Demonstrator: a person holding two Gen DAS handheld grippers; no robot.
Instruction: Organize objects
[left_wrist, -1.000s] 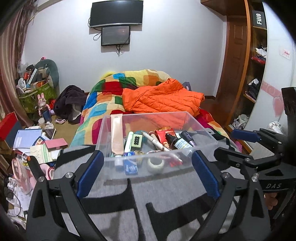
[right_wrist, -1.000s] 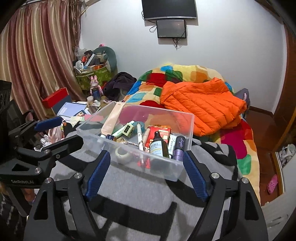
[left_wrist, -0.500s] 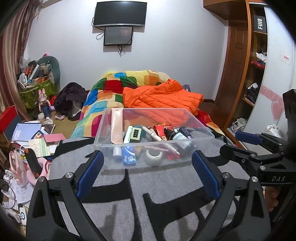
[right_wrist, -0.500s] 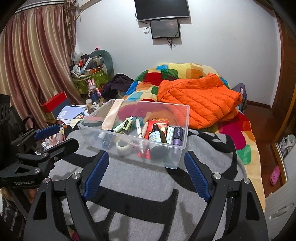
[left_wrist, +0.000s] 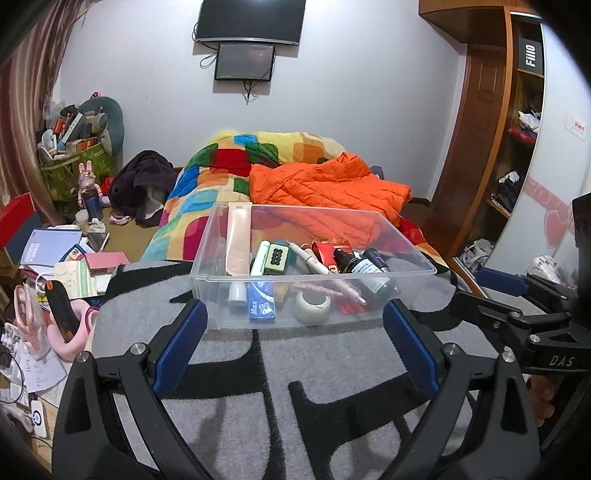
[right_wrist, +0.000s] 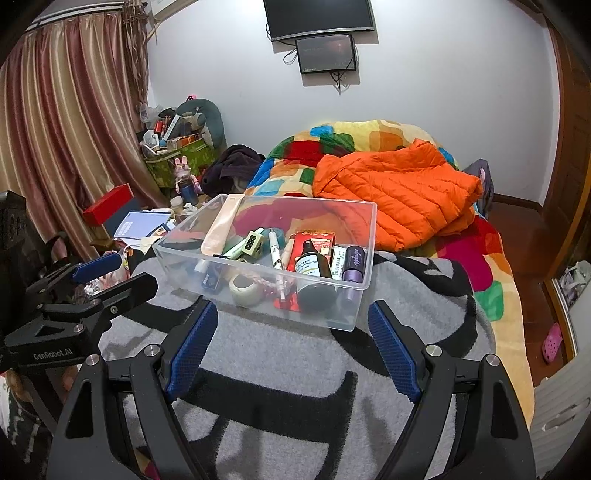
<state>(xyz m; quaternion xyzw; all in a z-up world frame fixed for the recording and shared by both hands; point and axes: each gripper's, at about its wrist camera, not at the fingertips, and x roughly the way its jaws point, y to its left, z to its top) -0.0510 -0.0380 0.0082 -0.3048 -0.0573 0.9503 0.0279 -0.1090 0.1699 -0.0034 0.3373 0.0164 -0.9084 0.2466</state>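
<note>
Grey woollen blanket with thick black strokes (left_wrist: 325, 354) covers the near end of the bed, and on it stands a clear rectangular plastic box (left_wrist: 295, 317). Inside the box lie small things: a long beige tube (left_wrist: 238, 240) leaning at the 10 o'clock corner, a green tile with black dots (left_wrist: 276, 257), a white pen (left_wrist: 314, 263), a red carton (left_wrist: 332, 251), a dark glass bottle with a white label (left_wrist: 364, 271), a purple capped bottle (right_wrist: 352, 264), a blue tube (left_wrist: 261, 301) and a white roll of tape (left_wrist: 312, 305) near the front wall.

Behind the box, toward 12 o'clock, a many-coloured patchwork quilt (left_wrist: 221, 162) carries an orange quilted jacket (left_wrist: 328, 184). On the white wall hang two dark screens (left_wrist: 251, 20). At 9 o'clock striped brownish curtains (right_wrist: 70, 110) hang above a cluttered floor with books and a red box (right_wrist: 107, 205). At 3 o'clock stands a wooden shelf unit (left_wrist: 517, 129).

Both tools point slightly downward at the box from the near side. The left gripper (left_wrist: 293, 332) has its jaws wide apart and holds nothing; the box sits just beyond the blue pads. The right gripper (right_wrist: 291, 332) is the same, jaws wide and empty.
</note>
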